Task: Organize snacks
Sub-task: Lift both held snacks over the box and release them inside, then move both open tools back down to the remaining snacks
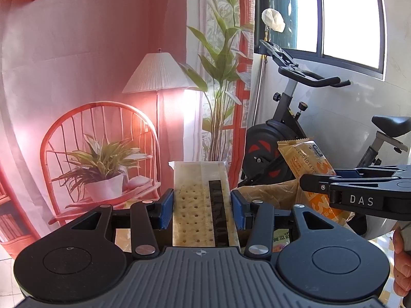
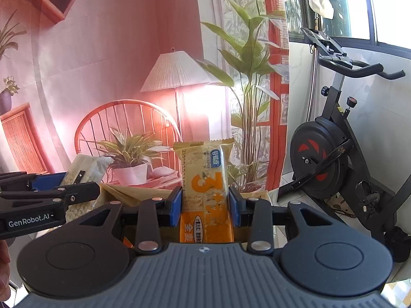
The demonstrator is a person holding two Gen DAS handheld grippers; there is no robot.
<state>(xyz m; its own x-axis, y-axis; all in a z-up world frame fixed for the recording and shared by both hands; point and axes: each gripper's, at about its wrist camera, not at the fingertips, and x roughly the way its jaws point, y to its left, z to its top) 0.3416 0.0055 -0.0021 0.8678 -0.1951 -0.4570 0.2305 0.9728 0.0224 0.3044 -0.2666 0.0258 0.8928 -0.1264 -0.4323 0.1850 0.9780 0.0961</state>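
A clear pack of pale crackers (image 1: 199,200) stands upright between the blue pads of my left gripper (image 1: 201,206), which is shut on it. My right gripper (image 2: 205,205) is shut on an orange and yellow snack bar (image 2: 205,179), also held upright. In the left wrist view the right gripper (image 1: 305,182) reaches in from the right with the orange bar (image 1: 308,159) in it. In the right wrist view the left gripper (image 2: 84,188) comes in from the left with the cracker pack (image 2: 82,169). Both packs are lifted in the air, side by side.
A brown paper bag (image 1: 272,192) sits just below and behind the two grippers. A black exercise bike (image 2: 334,159) stands at the right under a window. A printed backdrop with a chair, lamp and plants (image 1: 108,159) hangs behind. A hand (image 1: 402,261) shows at the right edge.
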